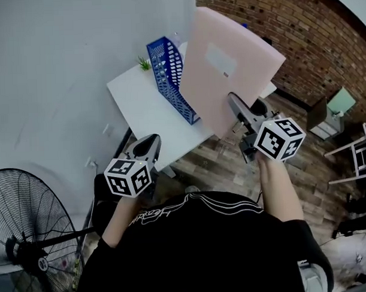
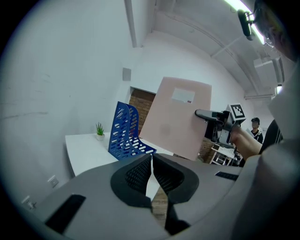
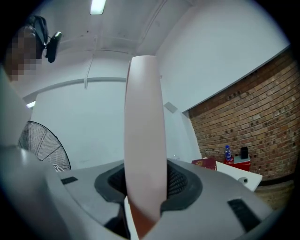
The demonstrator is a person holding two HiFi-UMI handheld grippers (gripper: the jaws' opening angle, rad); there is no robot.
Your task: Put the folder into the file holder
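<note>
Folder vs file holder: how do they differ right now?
The folder is pink and solid; the file holder is blue and perforated. The folder is in the air, clamped in the right gripper; the file holder stands on the white table. Both are thin and roughly upright. The folder is not yet in the file holder.

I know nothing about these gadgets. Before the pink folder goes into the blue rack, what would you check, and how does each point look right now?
1. Grip: the right gripper is shut on the pink folder near its lower edge: ok.
2. Folder lined up with a slot: it hangs tilted in the air, to the side of the blue file holder: not ok.
3. Slots free: no papers seen in the holder: ok.
4. Left gripper: shut, empty, away from the holder: ok.
5. Small plant: stands apart from the holder: ok.
6. Holder steady enough not to tip: cannot tell.
</note>
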